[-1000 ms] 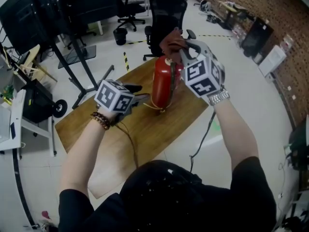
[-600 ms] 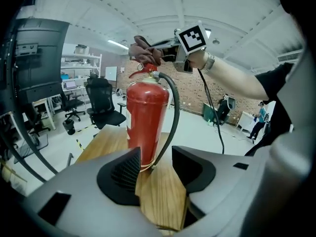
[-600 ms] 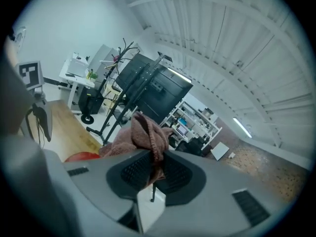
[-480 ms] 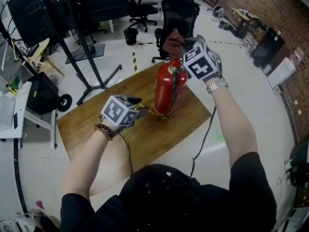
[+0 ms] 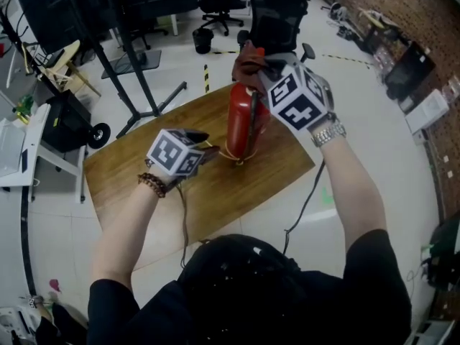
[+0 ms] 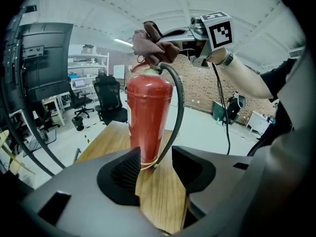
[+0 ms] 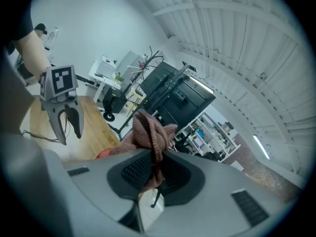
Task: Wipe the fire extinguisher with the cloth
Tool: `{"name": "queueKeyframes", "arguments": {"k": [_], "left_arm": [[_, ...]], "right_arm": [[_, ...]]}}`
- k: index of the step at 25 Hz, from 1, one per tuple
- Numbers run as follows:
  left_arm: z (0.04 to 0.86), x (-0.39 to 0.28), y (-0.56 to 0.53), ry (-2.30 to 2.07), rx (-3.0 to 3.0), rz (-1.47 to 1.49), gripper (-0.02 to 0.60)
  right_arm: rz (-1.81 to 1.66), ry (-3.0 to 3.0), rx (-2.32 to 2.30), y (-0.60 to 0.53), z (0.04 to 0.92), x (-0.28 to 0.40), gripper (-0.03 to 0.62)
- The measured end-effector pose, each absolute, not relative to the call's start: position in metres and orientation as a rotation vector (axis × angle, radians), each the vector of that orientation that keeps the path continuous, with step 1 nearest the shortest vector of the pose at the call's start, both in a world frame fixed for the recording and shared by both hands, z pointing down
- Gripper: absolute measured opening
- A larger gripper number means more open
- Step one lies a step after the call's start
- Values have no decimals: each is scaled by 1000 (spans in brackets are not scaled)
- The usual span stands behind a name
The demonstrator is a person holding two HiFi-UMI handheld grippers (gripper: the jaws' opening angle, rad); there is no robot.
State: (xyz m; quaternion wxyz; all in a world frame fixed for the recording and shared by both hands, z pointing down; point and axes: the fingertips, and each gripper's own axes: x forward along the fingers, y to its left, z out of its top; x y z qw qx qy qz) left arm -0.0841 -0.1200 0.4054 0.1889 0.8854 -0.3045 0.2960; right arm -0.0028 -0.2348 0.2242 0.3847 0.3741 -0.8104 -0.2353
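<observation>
While the wiping end is up top, right gripper: its fingers are shut hard on a rumpled brown knitted cloth. A wad stands proud past the fingertips, probably left out so that fabric rather than plastic meets the metal.
Cloth against the target: just ahead of the right fingers, the wad appears to rest on the valve head of the upright red steel fire extinguisher. From the left gripper view it drapes over the handle.
Left gripper: its fingers stand wide with nothing pressed between them. The extinguisher's foot shows through the gap, but it lies beyond the fingertips, near yet apart.
Why the left sits low: my reading is that it waits beside the base to steady the cylinder. The cylinder is tall and narrow, so it could rock under a push at the top.
Black rubber hose: it curves from the valve head down the cylinder's flank, and a pale band holds its tip near the foot. A stroke down that flank could catch on it.
Brown wooden bench: it lies below both pairs of fingers and carries the extinguisher, which stands near its far edge.
Step in hand: apparently the wipe is starting at the head, with the body to follow.
</observation>
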Motion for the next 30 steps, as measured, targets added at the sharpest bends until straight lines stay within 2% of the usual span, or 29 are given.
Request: {"name": "queueKeyframes", "arguments": {"k": [13,30], "left_arm": [[437,-88,-102,-1025,2332,828,196],[452,-88,-58,-887,2387,953,165]], "right_arm": [[-668,-2156,824,-187,243,-6,63],[-571,-2037,942,-121,303,-2,64]]}}
